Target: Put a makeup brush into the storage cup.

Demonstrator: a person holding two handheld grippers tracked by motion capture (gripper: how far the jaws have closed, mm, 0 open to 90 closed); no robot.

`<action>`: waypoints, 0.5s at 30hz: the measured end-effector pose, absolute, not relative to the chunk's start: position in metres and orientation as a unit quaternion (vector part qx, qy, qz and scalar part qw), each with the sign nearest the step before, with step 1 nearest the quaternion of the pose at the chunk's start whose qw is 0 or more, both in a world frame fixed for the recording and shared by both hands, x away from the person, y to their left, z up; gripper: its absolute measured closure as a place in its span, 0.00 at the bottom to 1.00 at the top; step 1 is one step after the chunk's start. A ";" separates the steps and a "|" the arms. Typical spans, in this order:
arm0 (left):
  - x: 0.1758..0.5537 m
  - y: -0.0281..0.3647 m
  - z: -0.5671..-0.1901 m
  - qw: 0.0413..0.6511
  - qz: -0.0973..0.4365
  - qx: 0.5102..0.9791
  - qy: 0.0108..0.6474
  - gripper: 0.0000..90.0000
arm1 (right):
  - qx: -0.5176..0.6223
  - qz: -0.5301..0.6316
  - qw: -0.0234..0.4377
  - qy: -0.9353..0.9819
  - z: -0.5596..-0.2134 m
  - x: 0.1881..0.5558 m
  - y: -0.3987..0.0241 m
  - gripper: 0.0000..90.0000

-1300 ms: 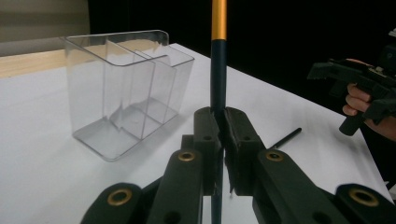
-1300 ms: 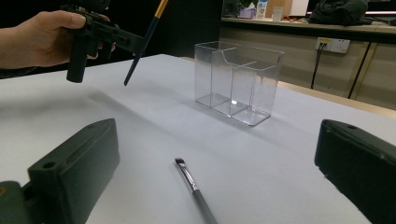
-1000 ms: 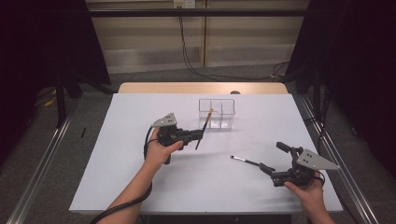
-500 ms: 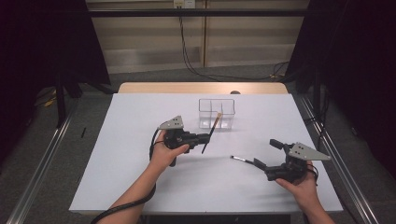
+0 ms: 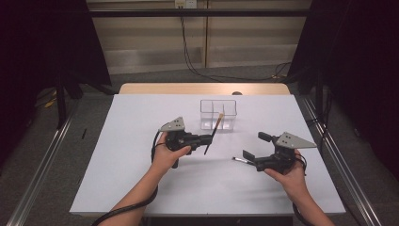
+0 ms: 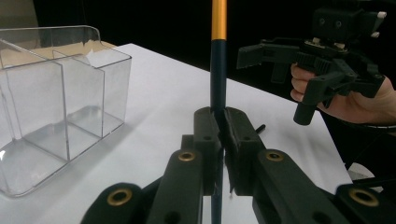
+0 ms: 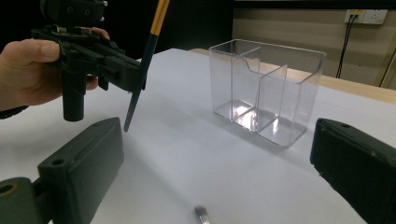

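Observation:
My left gripper point(image 5: 208, 139) is shut on a thin brush point(image 5: 214, 132) with a dark shaft and an orange upper end. The brush stands tilted, its orange end leaning toward the clear divided box point(image 5: 219, 113). In the left gripper view both pads pinch the brush point(image 6: 218, 70) just above the jaws. My right gripper point(image 5: 252, 145) is open wide over a second small brush point(image 5: 241, 160) lying flat on the white table point(image 5: 141, 188). In the right gripper view its metal tip point(image 7: 201, 214) lies low between the spread jaws, with nothing touching it.
The clear box point(image 7: 266, 88) has several empty compartments and stands toward the far middle of the table. The held brush point(image 7: 149, 42) hangs just left of it. Metal rails run along both sides of the table, with dark curtains beyond.
My right gripper has moved left and a little farther up the table, over the lying brush. The left gripper has shifted slightly right with its brush, still shut.

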State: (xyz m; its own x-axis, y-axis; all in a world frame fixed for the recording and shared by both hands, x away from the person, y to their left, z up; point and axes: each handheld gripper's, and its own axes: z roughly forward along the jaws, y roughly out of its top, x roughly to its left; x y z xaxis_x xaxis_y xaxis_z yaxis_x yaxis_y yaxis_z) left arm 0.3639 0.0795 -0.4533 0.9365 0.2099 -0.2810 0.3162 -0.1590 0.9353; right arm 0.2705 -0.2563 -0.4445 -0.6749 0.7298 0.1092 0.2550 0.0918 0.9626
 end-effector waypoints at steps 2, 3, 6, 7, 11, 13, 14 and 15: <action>0.363 0.079 -0.453 0.625 -0.043 0.761 0.170 0.93 | 0.343 0.580 0.204 0.710 -0.442 0.273 -0.252 0.03; 0.363 0.078 -0.453 0.625 -0.044 0.760 0.169 0.93 | 0.337 0.581 0.206 0.712 -0.441 0.274 -0.249 0.03; 0.361 0.077 -0.452 0.627 -0.043 0.759 0.168 0.93 | 0.338 0.585 0.200 0.710 -0.439 0.277 -0.243 0.03; 0.361 0.077 -0.452 0.627 -0.042 0.760 0.168 0.93 | 0.338 0.584 0.200 0.710 -0.439 0.278 -0.241 0.03; 0.360 0.076 -0.452 0.628 -0.044 0.760 0.165 0.93 | 0.341 0.584 0.198 0.710 -0.438 0.282 -0.234 0.07; 0.360 0.075 -0.453 0.626 -0.043 0.761 0.163 0.93 | 0.341 0.585 0.195 0.709 -0.438 0.284 -0.232 0.09; 0.360 0.074 -0.453 0.626 -0.044 0.762 0.163 0.93 | 0.343 0.584 0.191 0.710 -0.437 0.286 -0.230 0.09; 0.360 0.074 -0.454 0.625 -0.044 0.762 0.162 0.93 | 0.344 0.584 0.190 0.710 -0.437 0.287 -0.229 0.10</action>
State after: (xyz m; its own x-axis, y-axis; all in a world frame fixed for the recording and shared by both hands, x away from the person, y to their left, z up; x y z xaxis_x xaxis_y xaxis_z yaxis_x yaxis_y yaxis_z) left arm 0.3600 0.0737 -0.4537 0.9434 0.1927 -0.2699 0.3024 -0.1653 0.9388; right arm 0.2869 -0.2291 -0.4372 -0.6911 0.7105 0.1326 0.2677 0.0812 0.9601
